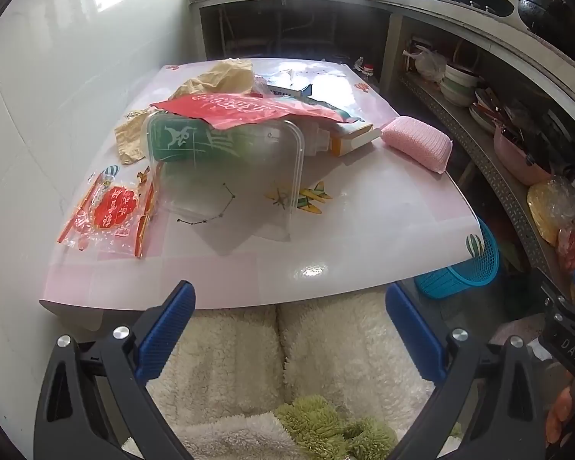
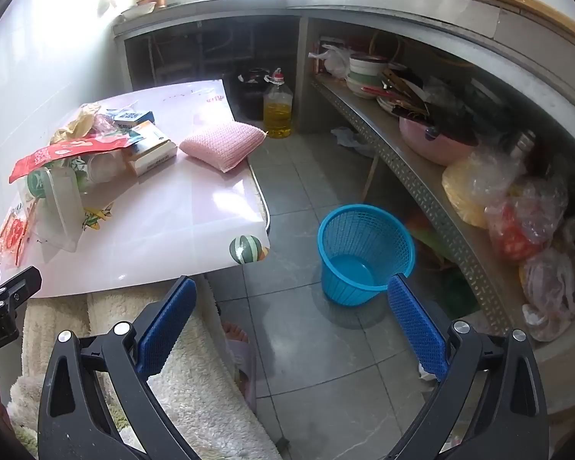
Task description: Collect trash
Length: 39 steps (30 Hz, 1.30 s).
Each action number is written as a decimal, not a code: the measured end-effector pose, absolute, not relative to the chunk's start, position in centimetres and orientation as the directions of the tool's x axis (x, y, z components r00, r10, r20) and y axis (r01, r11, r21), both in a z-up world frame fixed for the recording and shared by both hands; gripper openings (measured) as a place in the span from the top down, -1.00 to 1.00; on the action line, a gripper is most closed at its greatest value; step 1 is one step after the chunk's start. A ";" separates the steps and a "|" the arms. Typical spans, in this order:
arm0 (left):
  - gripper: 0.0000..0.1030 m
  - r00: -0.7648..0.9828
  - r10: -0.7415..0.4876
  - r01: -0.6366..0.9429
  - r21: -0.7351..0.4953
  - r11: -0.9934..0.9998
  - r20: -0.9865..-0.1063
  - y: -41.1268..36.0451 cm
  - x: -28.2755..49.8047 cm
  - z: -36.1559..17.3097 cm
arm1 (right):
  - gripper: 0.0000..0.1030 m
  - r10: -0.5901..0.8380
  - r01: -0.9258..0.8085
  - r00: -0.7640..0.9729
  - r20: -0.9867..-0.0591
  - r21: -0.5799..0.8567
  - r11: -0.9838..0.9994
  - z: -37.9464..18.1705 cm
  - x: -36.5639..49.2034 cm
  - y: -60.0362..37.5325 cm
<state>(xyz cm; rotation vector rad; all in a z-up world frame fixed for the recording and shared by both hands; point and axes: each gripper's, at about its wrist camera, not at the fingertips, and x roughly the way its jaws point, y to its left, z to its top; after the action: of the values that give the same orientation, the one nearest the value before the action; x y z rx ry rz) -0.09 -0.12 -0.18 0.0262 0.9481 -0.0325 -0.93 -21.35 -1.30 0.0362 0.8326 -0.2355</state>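
Glossy table [image 1: 326,237], clear plastic container [image 1: 241,168], blue plastic basket [image 2: 364,253]

Both wrist views tilt down, sharing the table [image 1: 326,237] and basket [image 2: 364,253].

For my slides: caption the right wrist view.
Open right gripper above the floor, empty blue basket ahead, trash-strewn pink table to its left.

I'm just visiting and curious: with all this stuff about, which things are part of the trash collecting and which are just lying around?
For the job:
- red plastic wrapper
- clear snack packet
- crumpled tan paper
- blue mesh bin

Just lying about:
- pink sponge
- yellow oil bottle
- stacked bowls
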 end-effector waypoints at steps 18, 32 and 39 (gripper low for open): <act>-0.89 0.582 -0.014 0.037 0.009 0.999 -0.813 0.0 -0.2 -0.3 | -0.85 -0.191 0.222 0.652 -0.734 -0.056 0.973 -1.6 -1.0 -21.4; -0.89 0.582 -0.013 0.039 0.011 0.999 -0.813 0.1 -0.2 -0.4 | -0.85 -0.189 0.221 0.653 -0.733 -0.055 0.974 -1.6 -0.9 -21.4; -0.89 0.582 -0.011 0.036 0.013 0.999 -0.813 0.2 -0.2 -0.5 | -0.85 -0.189 0.221 0.653 -0.733 -0.054 0.974 -1.6 -0.9 -21.3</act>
<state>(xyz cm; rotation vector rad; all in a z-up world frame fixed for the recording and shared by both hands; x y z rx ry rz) -0.16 0.17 -0.49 0.0287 0.9496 -0.0272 -0.94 -21.28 -1.57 0.0409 0.8269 -0.2322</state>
